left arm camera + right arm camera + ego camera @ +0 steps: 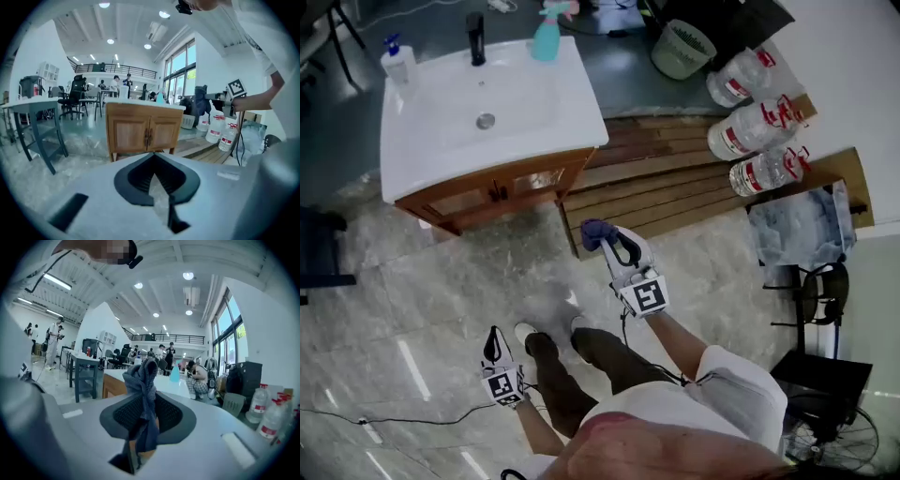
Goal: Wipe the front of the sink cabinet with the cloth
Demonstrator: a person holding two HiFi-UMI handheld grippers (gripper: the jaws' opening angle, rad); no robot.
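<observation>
Right now the right gripper (607, 244) is pinching the blue-grey cloth (144, 380) between its jaws. A bunch of it is sticking out past the tips, probably so that fabric rather than plastic meets the wood. The sink cabinet (502, 190) is standing ahead of that gripper and apart from it, its front not yet touched. The left gripper (494, 352) is hanging lower and farther back, jaws together on nothing, seemingly sitting this job out.

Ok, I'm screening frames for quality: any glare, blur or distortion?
Head view: sharp, with light streaks glaring on the floor. Left gripper view: fisheye bend, dark corners, cabinet crisp, claw soft. Right gripper view: same bend, cloth up close, slightly soft.
</observation>
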